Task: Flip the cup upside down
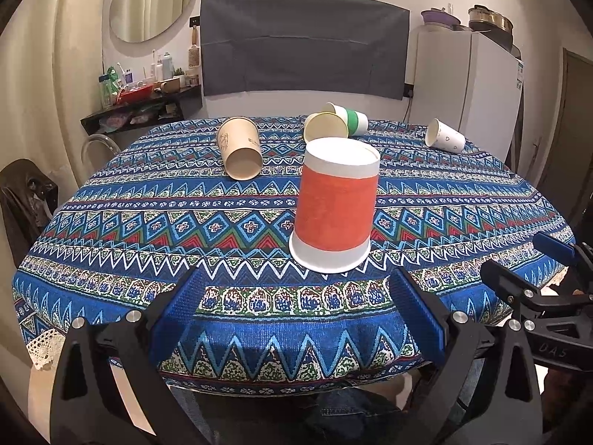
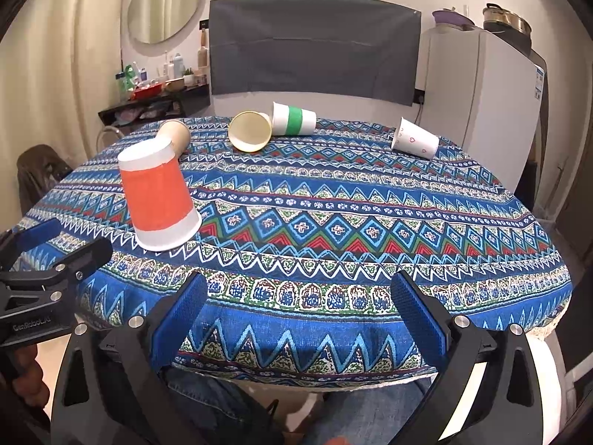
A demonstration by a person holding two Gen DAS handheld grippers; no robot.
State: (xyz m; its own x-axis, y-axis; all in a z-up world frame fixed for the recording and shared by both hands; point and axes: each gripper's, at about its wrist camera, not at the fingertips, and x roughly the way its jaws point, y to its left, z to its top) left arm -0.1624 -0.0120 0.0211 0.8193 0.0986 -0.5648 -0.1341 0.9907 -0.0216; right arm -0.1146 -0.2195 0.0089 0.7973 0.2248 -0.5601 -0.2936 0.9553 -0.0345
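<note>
An orange-banded white paper cup (image 1: 335, 205) stands upside down, rim on the tablecloth, near the table's front; it also shows in the right wrist view (image 2: 159, 200) at the left. My left gripper (image 1: 296, 319) is open and empty, just short of that cup at the front edge. My right gripper (image 2: 296, 319) is open and empty at the front edge, to the cup's right. Each gripper appears at the edge of the other's view: the right one (image 1: 533, 270), the left one (image 2: 63, 244).
Several cups lie on their sides farther back: a tan one (image 1: 241, 148), a cream one (image 1: 325, 126), a green-banded one (image 1: 352, 118) and a white heart-print one (image 1: 444, 136). The patterned tablecloth (image 1: 185, 222) covers the table. A chair (image 1: 26, 200) stands left, a fridge (image 1: 478, 85) back right.
</note>
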